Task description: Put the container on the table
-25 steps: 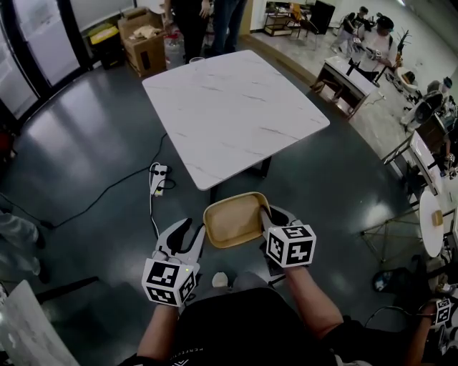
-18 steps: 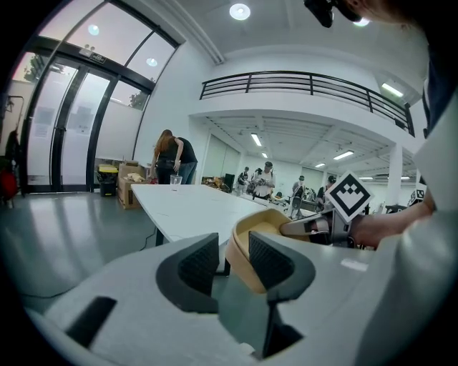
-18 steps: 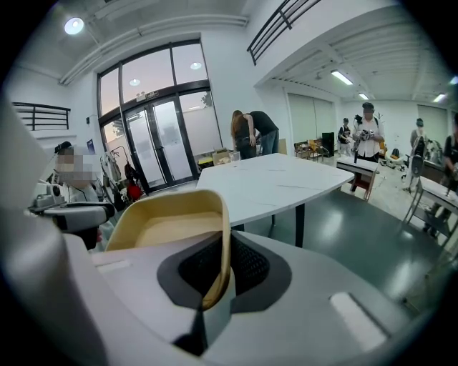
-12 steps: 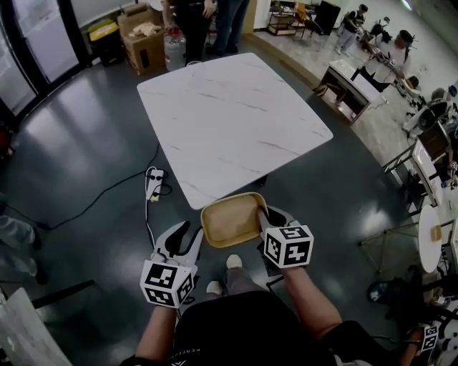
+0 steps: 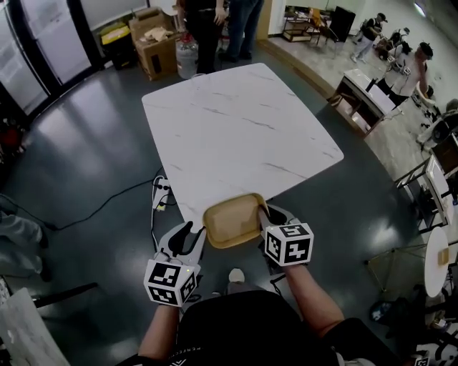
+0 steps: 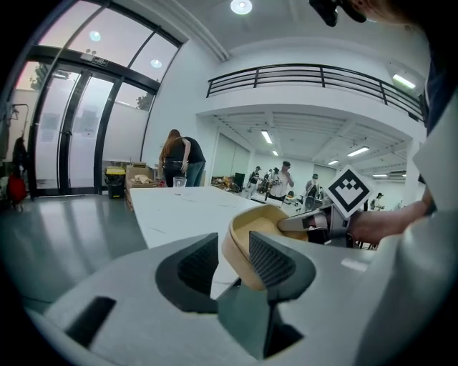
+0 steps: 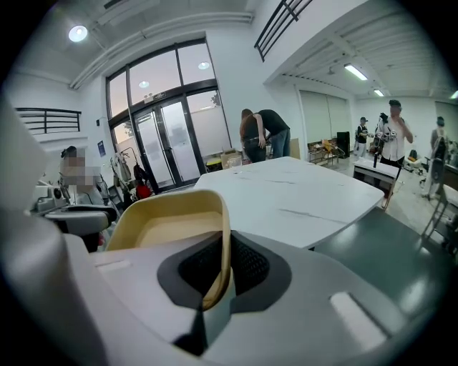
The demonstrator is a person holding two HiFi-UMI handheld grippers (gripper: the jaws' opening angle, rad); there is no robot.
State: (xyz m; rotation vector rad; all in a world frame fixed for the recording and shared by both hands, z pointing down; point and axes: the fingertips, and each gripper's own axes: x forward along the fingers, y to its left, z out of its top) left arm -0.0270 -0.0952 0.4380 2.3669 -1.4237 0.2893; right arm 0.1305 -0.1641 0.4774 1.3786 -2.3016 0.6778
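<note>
A tan shallow container (image 5: 232,220) hangs level in the air, its far edge over the near corner of the white marble table (image 5: 236,136). My right gripper (image 5: 265,214) is shut on its right rim; in the right gripper view the thin wall (image 7: 218,236) is pinched between the dark pads of the right gripper (image 7: 215,268). My left gripper (image 5: 195,232) stands open at the container's left side. In the left gripper view the container (image 6: 265,218) shows its left rim in the gap of the left gripper (image 6: 232,261), close to the right pad, not clamped.
A power strip (image 5: 159,191) with its cable lies on the dark floor left of the table. Cardboard boxes (image 5: 161,53) and a water jug (image 5: 187,57) stand beyond the far edge, where people (image 5: 207,21) stand. A glass (image 6: 179,184) sits at the table's far end. Desks (image 5: 368,96) are at right.
Both grippers and the container have moved forward toward the table. The container's far edge now reaches over the table's near corner. The grip looks the same.
</note>
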